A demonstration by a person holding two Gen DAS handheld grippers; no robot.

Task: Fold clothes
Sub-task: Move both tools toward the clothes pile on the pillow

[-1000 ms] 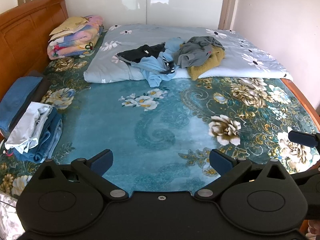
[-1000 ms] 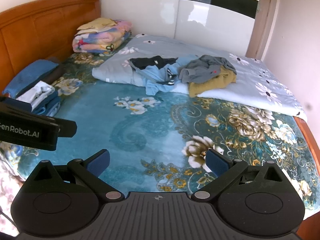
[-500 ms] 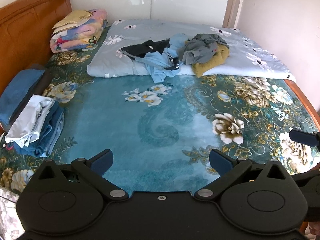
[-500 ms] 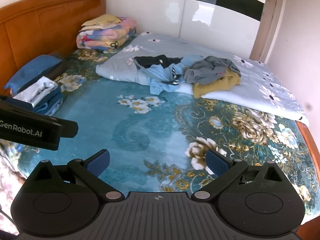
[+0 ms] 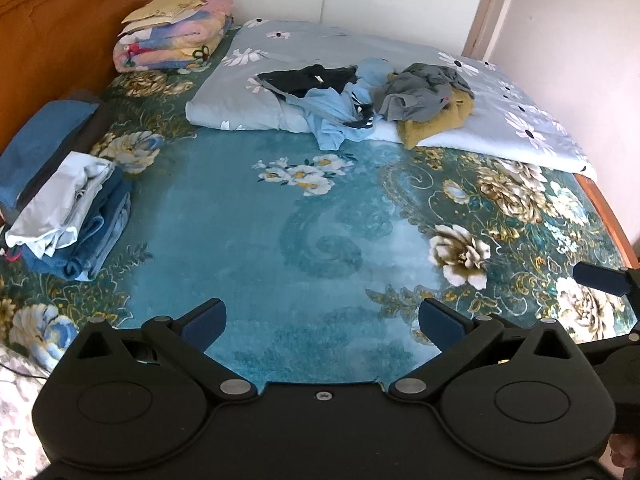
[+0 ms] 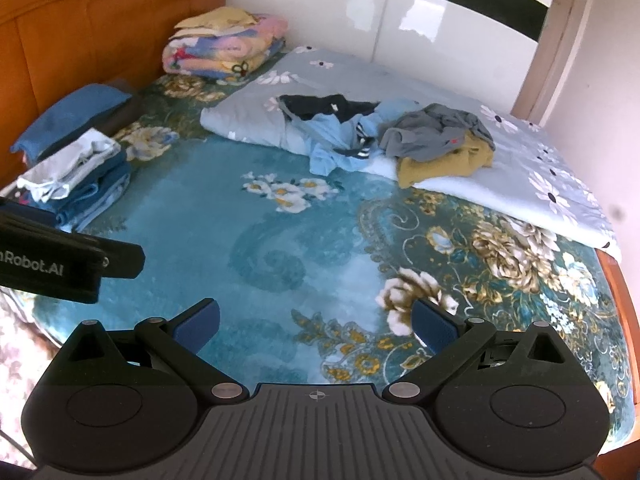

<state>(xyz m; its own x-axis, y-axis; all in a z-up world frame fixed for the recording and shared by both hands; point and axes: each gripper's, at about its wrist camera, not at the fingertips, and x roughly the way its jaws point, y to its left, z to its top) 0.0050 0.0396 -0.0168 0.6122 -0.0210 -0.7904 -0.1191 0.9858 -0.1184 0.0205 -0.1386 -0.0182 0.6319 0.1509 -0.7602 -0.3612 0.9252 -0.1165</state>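
A heap of unfolded clothes point(image 5: 372, 96) lies on the grey flowered quilt at the far side of the bed: a black piece, a light blue shirt point(image 5: 332, 116), a grey garment point(image 5: 420, 92) and a mustard one point(image 5: 436, 124). The heap also shows in the right wrist view point(image 6: 384, 136). A stack of folded clothes point(image 5: 72, 216) sits at the left edge, white on blue, also in the right wrist view point(image 6: 76, 176). My left gripper point(image 5: 322, 322) is open and empty over the teal blanket. My right gripper point(image 6: 316, 320) is open and empty too, to the right of the left one.
The teal flowered blanket point(image 5: 320, 240) covers the bed. Folded colourful blankets point(image 5: 172, 40) lie at the far left by the wooden headboard point(image 5: 60, 40). A blue folded item point(image 5: 36, 144) lies by the headboard. A white glossy wardrobe point(image 6: 380, 20) stands behind the bed.
Both grippers have moved forward over the bed, so the clothes heap looks nearer. Both stay open and empty.
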